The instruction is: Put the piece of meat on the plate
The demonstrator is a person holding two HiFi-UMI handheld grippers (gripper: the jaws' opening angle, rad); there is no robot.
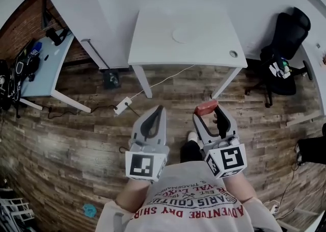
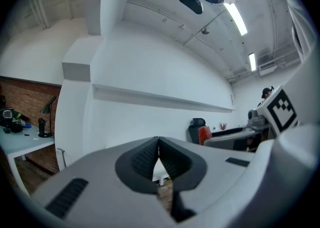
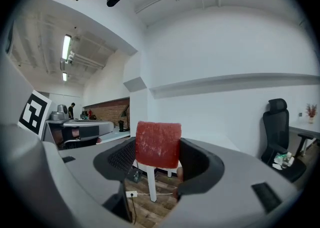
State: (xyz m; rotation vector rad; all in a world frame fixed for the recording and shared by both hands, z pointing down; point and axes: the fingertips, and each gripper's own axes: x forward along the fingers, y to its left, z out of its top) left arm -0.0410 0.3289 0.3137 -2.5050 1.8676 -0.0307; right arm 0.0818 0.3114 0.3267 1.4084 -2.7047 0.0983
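White rectangular table (image 1: 153, 42): near edge ahead of both grippers, wood-plank floor (image 1: 76, 139) between. Flat white round plate (image 1: 182, 35) mid-top, well inside edges. Right gripper (image 1: 208, 110): jaws pinch red rectangular piece of meat (image 3: 158, 144) at tips, over floor, well apart from plate. Left gripper (image 2: 158, 141): jaws pressed together.

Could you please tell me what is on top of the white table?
A white plate, empty, sits near the middle of the white table, with a small round thing by one corner. Nothing covers the top. The piece of meat is in the right gripper's jaws.
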